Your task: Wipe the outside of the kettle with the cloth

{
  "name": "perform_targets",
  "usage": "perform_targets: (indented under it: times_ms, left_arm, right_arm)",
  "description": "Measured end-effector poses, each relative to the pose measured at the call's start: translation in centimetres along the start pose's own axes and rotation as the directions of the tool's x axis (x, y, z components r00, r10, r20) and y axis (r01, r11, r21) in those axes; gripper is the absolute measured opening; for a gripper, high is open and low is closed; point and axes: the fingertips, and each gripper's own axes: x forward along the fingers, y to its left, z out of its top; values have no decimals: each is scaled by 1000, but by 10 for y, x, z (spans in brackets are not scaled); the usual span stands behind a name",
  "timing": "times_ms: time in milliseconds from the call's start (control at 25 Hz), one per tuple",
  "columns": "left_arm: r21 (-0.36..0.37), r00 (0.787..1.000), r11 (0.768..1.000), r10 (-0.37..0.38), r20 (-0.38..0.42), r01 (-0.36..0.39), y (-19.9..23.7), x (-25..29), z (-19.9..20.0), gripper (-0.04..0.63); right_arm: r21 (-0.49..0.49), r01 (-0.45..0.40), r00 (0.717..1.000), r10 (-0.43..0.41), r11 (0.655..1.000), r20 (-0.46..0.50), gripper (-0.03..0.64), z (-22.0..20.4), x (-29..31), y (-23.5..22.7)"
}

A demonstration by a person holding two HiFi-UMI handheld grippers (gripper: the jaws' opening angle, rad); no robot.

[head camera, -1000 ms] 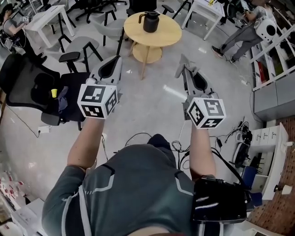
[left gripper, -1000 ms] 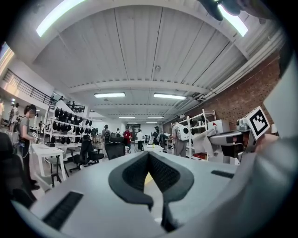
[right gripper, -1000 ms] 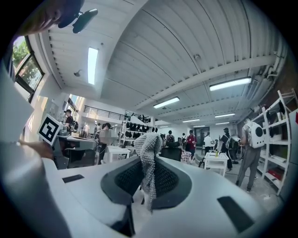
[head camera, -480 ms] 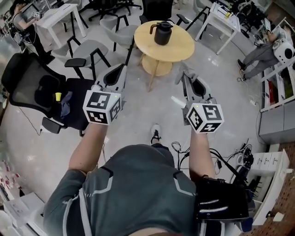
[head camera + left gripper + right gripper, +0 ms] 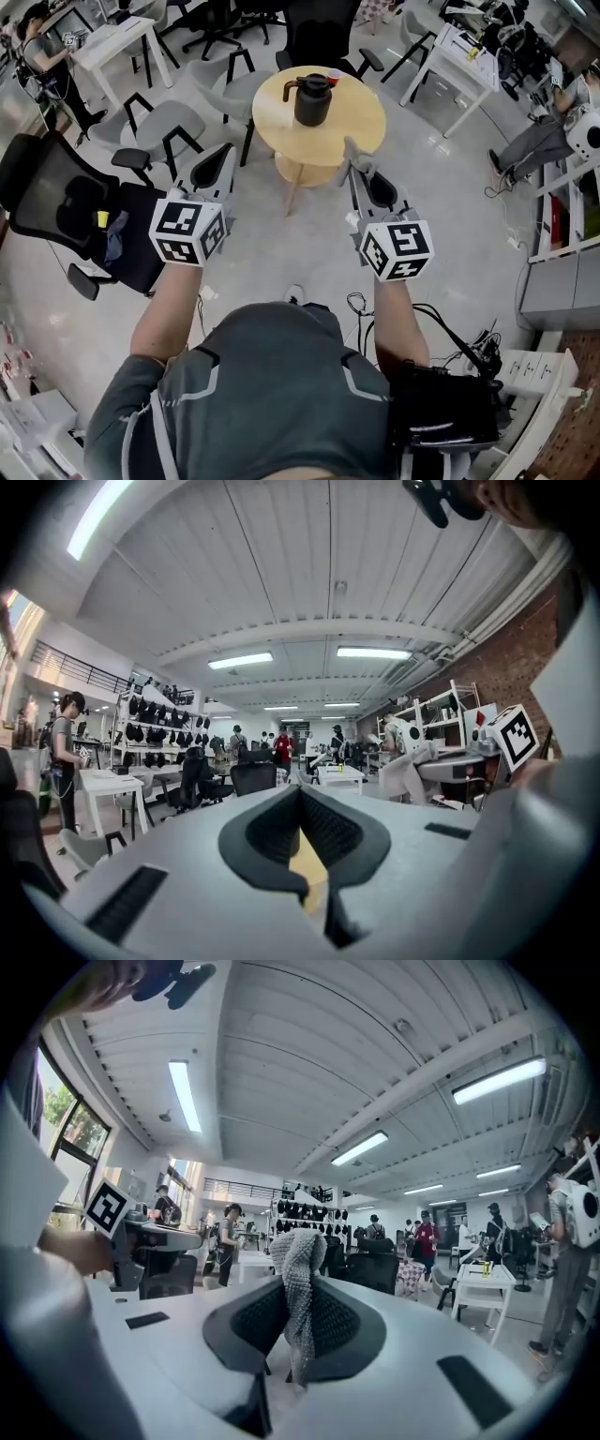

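Note:
A black kettle (image 5: 312, 98) stands upright on a round wooden table (image 5: 352, 122) ahead of me, across a stretch of floor. Both grippers are held level and point toward it, well short of the table. My left gripper (image 5: 228, 152) is shut with nothing in it; in the left gripper view its jaws (image 5: 300, 791) meet, with a sliver of yellow tabletop showing below them. My right gripper (image 5: 352, 150) is shut on a grey knitted cloth (image 5: 298, 1260), which sticks up from between the pads and hangs a little below them. The cloth (image 5: 356, 161) shows small in the head view.
A black office chair (image 5: 56, 202) stands at the left and grey chairs (image 5: 155, 127) stand beside the table. White desks (image 5: 112, 37) (image 5: 459, 52) sit at the back. Cables (image 5: 375, 305) lie on the floor near my feet. People stand and sit around the room's edges.
Both grippers have moved forward toward the round table, and the table and kettle now sit nearer in the head view. The cloth stays in the right gripper.

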Motion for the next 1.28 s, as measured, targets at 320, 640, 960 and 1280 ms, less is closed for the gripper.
perform_targets:
  times_ms: [320,640,960,1280]
  left_arm:
    - [23,998,999,38,-41,-37,-16,77,-1,9]
    - [53,997,999,8,-77,-4,-23,126,-8,9]
    - [19,995,997,-72,-63,73,3,193,-21,9]
    - [7,986,987,-161,-48,162,65,268,-26,9]
  right_arm:
    - [43,-18,1000,18,999,8,57,-12,25,-83]
    - [61,7,1000,-8,998,16,58,-19,39,-121]
    - [29,57,998,-57,998,-6,58,-23,86,-143]
    - [12,131,991,-130,991,-31,58,-23,165,-156]
